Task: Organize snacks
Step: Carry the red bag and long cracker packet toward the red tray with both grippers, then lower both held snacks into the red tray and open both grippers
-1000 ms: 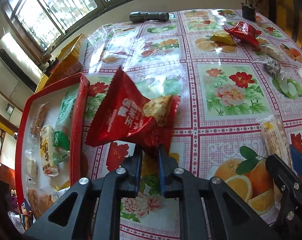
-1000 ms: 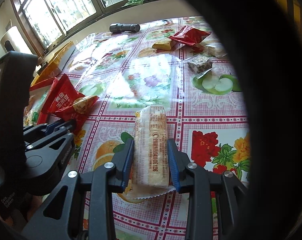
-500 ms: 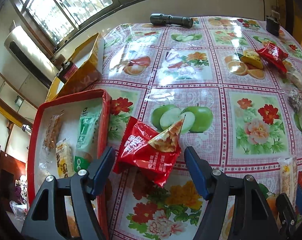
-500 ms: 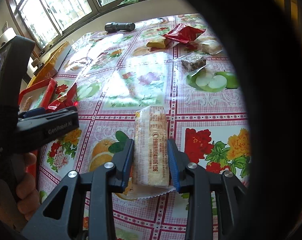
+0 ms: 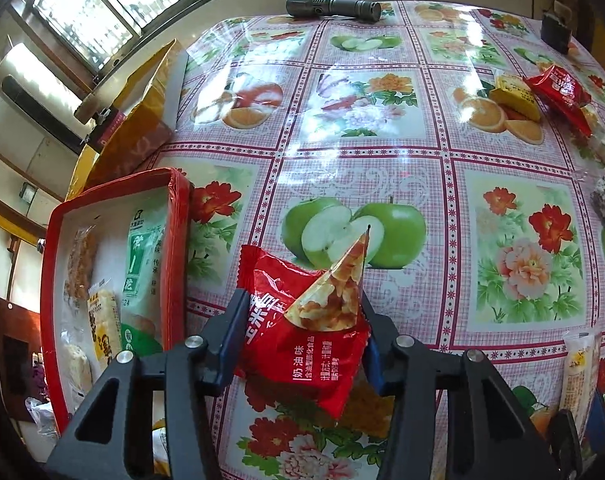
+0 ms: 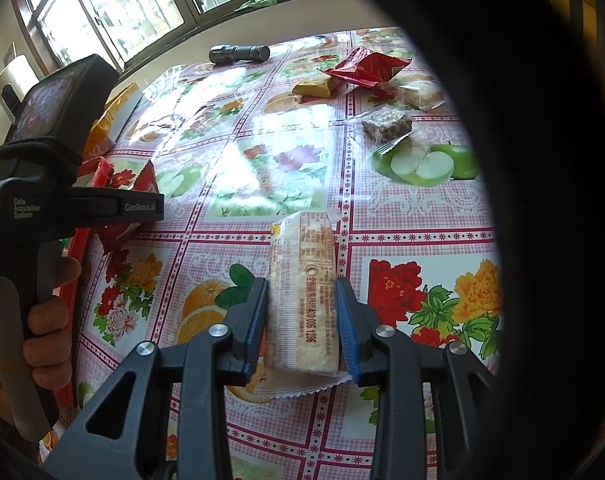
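A red snack packet [image 5: 302, 336] sits between the fingers of my left gripper [image 5: 302, 316], which has closed in on its sides. It is right of a red tray [image 5: 174, 264] that holds several wrapped snacks. My right gripper [image 6: 302, 312] is shut on a pale wrapped bar [image 6: 304, 296] lying lengthwise on the flowered tablecloth. The bar also shows at the lower right of the left wrist view [image 5: 578, 376]. The left gripper body [image 6: 54, 200] shows at the left of the right wrist view.
More snacks lie at the far right: a red packet [image 6: 366, 68], a yellow one [image 6: 312, 88], a dark grain bar [image 6: 386, 124], a clear-wrapped one [image 6: 420, 94]. A black flashlight [image 5: 332, 4] lies at the far edge. A yellow bag [image 5: 142, 120] stands behind the tray.
My left gripper let the red packet go and opened wide half a second ago; now its fingers have closed on it again. The right gripper keeps holding the pale bar.
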`<state>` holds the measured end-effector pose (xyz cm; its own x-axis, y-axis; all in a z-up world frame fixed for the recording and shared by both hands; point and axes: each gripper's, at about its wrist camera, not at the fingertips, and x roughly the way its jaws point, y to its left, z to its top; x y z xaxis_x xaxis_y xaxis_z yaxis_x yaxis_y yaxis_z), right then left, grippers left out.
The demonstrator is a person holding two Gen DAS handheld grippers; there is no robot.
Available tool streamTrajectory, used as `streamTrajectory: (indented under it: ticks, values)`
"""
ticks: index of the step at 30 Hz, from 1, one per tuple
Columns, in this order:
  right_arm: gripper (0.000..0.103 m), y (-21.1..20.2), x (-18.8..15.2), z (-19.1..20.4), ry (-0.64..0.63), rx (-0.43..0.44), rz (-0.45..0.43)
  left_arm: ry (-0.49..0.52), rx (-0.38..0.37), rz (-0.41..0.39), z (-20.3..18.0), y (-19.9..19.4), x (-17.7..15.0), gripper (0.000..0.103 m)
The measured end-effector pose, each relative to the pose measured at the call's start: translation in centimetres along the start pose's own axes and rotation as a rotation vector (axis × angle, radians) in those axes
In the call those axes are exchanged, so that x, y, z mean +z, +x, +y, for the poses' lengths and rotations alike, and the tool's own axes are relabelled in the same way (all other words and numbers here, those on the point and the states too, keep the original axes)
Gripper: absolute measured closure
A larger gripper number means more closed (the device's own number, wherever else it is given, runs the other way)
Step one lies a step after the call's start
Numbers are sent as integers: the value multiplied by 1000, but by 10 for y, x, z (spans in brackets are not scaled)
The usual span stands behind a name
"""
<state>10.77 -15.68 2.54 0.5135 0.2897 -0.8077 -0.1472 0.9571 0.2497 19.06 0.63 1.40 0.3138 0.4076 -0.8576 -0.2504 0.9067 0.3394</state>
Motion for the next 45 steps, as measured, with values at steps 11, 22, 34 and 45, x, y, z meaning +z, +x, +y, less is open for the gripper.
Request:
streamTrajectory:
  ticks: [11, 22, 34, 45]
  values:
    - [68, -10, -10, 5, -29, -36, -42, 38, -126, -87, -3, -34, -55, 57]
    - [68, -38, -17, 28, -49, -10, -80, 27, -202, -187, 24, -82, -100, 57]
    - [68, -48, -6, 111, -149, 91, -105, -121, -147, -239, 117, -86, -92, 57]
    - [68, -12, 16, 209, -246, 208, -62, -238, -57, -217, 207, -55, -71, 57]
